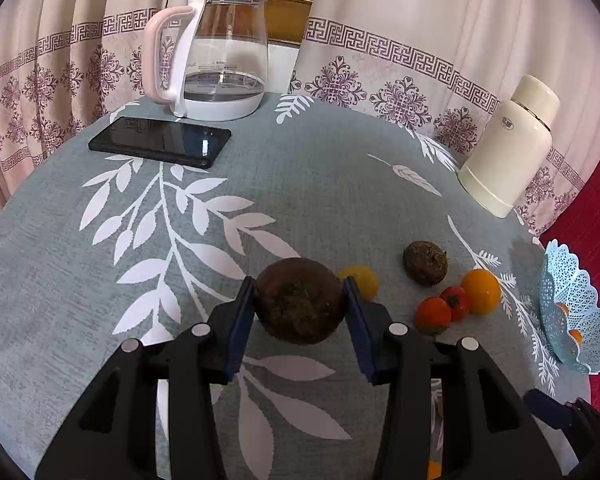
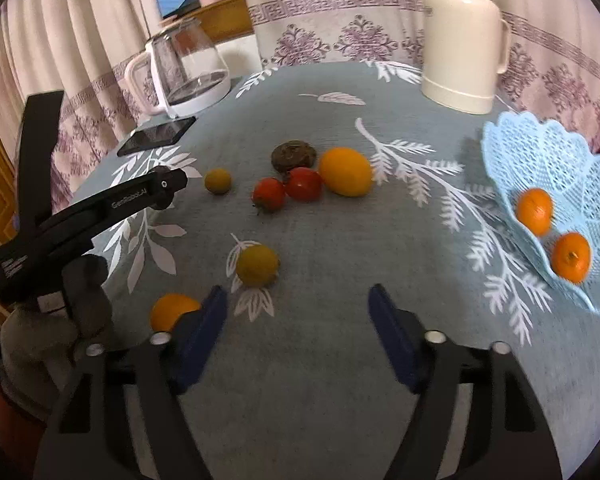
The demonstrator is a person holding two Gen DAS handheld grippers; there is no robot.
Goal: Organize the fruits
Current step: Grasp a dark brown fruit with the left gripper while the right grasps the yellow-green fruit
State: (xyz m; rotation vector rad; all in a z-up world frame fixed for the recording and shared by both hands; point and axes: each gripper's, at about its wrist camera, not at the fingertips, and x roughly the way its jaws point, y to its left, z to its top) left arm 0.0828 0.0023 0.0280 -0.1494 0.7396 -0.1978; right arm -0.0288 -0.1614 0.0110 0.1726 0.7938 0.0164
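My left gripper point(image 1: 299, 300) is shut on a round dark brown fruit point(image 1: 299, 302), held just above the tablecloth. Behind it lie a small yellow fruit point(image 1: 364, 280), a second brown fruit point(image 1: 425, 263), two red tomatoes point(image 1: 440, 310) and an orange point(image 1: 481, 291). My right gripper point(image 2: 296, 320) is open and empty above the cloth. In front of it lie a yellow-green fruit point(image 2: 257, 265), an orange point(image 2: 170, 312) by its left finger, the tomatoes point(image 2: 288, 190), a yellow-orange fruit point(image 2: 346, 171) and the brown fruit point(image 2: 293, 155). The light blue lace basket point(image 2: 540, 148) at right holds two oranges point(image 2: 552, 232).
A glass kettle with a pink handle point(image 1: 212, 52) and a black phone point(image 1: 160, 141) sit at the far left of the round table. A cream flask point(image 1: 508, 144) stands at the far right, near the basket point(image 1: 572, 308). Curtains hang behind. The left gripper's body point(image 2: 84, 216) shows at left.
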